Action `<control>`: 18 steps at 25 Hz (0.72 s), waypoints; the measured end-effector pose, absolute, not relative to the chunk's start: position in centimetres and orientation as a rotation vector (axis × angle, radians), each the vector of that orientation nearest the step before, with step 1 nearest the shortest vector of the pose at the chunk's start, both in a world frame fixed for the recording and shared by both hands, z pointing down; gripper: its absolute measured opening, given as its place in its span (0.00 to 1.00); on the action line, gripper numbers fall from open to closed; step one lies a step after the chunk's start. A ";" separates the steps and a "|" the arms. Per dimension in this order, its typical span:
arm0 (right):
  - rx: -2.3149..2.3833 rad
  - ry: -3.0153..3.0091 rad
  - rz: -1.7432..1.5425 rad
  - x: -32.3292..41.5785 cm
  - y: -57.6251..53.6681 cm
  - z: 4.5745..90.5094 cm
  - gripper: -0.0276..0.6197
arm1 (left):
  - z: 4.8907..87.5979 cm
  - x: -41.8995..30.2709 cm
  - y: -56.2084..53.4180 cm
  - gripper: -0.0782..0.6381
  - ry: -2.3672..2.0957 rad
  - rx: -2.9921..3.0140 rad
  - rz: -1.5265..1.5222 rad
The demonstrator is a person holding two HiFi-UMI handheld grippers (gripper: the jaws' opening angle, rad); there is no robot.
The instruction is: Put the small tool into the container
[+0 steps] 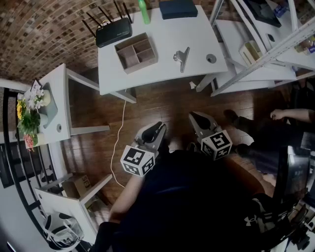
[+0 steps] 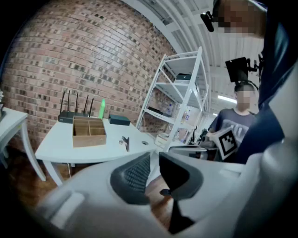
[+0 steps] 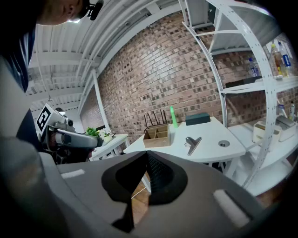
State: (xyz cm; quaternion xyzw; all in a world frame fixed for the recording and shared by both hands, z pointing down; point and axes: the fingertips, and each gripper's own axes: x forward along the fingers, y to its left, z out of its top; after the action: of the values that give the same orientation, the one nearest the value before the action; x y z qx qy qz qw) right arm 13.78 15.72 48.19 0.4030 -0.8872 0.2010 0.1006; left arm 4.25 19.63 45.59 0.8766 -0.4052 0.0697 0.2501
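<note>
The small tool, a metal spring clip (image 1: 181,58) (image 2: 124,142) (image 3: 192,143), lies on the white table (image 1: 162,74) to the right of a wooden compartment box (image 1: 136,52) (image 2: 88,131) (image 3: 156,135). Both grippers hang over the wooden floor close to my body, well short of the table. My left gripper (image 1: 160,127) (image 2: 154,160) has a narrow gap between its jaws and nothing in it. My right gripper (image 1: 196,117) (image 3: 145,158) has its jaws together at the tips and is empty.
A black router (image 1: 113,31), a green bottle (image 1: 143,12), a dark box (image 1: 178,8) and a small round disc (image 1: 211,58) share the table. A side table with flowers (image 1: 29,110) stands left, white shelving (image 1: 266,49) right. Another person (image 1: 290,118) sits at the right.
</note>
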 end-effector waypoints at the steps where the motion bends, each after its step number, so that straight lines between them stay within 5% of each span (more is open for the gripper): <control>1: 1.209 -2.612 0.588 12.8 14.9 48.0 0.06 | 45.5 3.1 18.5 0.19 -1.100 2.400 0.195; 9: 1.421 -2.513 0.537 9.4 9.1 46.7 0.06 | 45.8 -2.6 9.6 0.19 -1.016 2.518 0.233; 18: 1.568 -2.412 0.599 12.9 5.1 48.1 0.06 | 50.0 1.6 -2.8 0.29 -0.926 2.460 0.331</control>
State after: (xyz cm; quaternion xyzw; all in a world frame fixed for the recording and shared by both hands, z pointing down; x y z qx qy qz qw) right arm 12.86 5.11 48.09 0.5309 -0.8165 0.2028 0.1014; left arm 1.63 -2.77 49.99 0.9005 -0.3389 0.1213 0.2438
